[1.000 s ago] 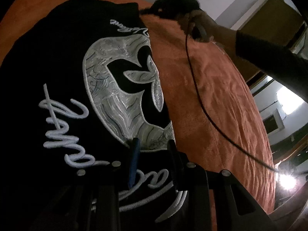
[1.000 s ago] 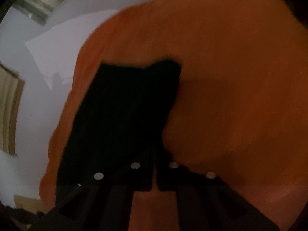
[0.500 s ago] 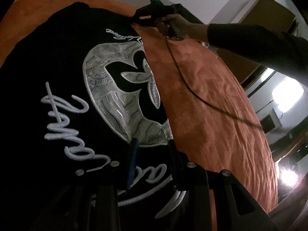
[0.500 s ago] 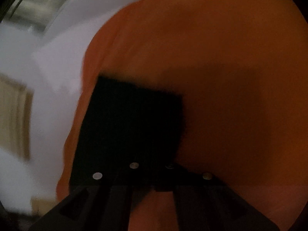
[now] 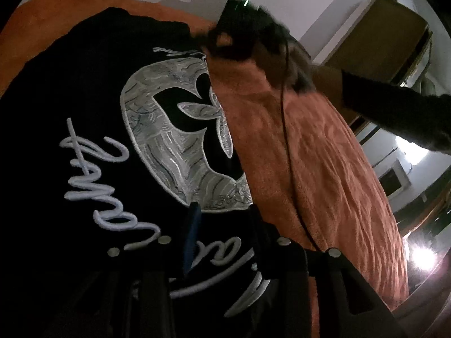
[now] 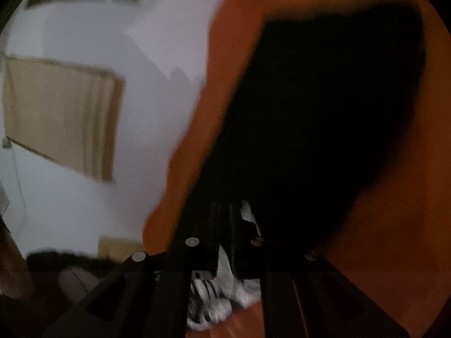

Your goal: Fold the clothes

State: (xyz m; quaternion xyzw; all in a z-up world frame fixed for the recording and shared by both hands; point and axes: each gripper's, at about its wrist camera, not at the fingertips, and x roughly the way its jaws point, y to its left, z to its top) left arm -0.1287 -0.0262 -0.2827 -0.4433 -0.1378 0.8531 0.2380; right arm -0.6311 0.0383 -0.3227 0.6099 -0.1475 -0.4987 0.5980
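Folding the black garment [image 5: 84, 140] over the orange blanket [image 5: 324, 155]: right gripper [image 6: 225, 211], opening, pinches its edge; left gripper [image 5: 222, 217] opens, cloth between. Next: lay the edge flat, let go.

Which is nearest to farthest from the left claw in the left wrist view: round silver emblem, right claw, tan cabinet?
1. Round silver emblem on the black garment, just ahead of the left claw, whose jaws are opening.
2. Right claw, at the garment's far edge, up the orange blanket.
3. Tan cabinet, by the wall, upper right, beyond the blanket.
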